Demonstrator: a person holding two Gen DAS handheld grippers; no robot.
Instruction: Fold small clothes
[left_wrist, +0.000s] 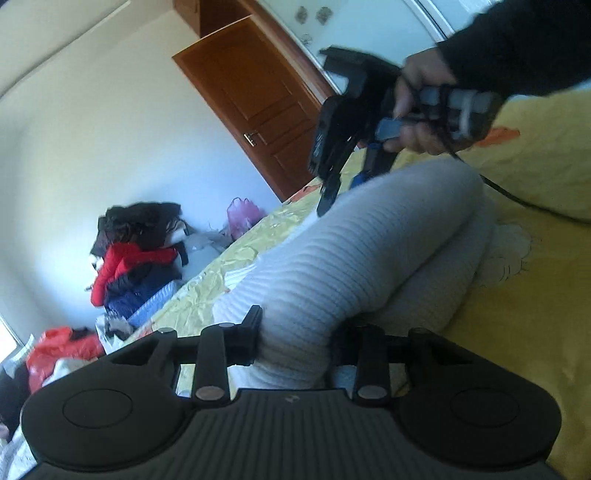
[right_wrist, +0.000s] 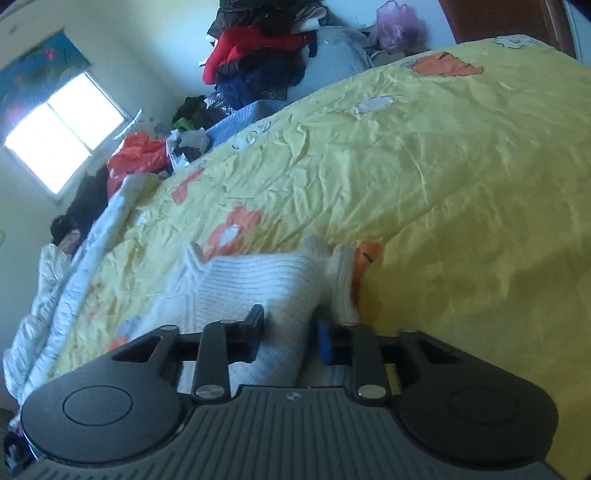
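A white ribbed knit garment (left_wrist: 369, 251) lies bunched on the yellow bedsheet (left_wrist: 517, 295). My left gripper (left_wrist: 299, 328) is shut on its near end, and the cloth bulges out past the two black fingers. Further along the garment, a hand in a dark sleeve (left_wrist: 421, 85) holds my right gripper (left_wrist: 341, 188), tips down at the far end. In the right wrist view the same garment (right_wrist: 251, 280) runs between the fingers of the right gripper (right_wrist: 291, 328). Those jaws stand apart, with a dark gap beside the blue pad (right_wrist: 325, 339).
The yellow sheet (right_wrist: 406, 166) with orange and white prints covers the bed. A white quilt (right_wrist: 74, 277) hangs at its left edge. Beyond the bed are a pile of clothes (left_wrist: 136, 251), an orange bag (right_wrist: 136, 155), a window (right_wrist: 62, 133) and a brown door (left_wrist: 255, 92).
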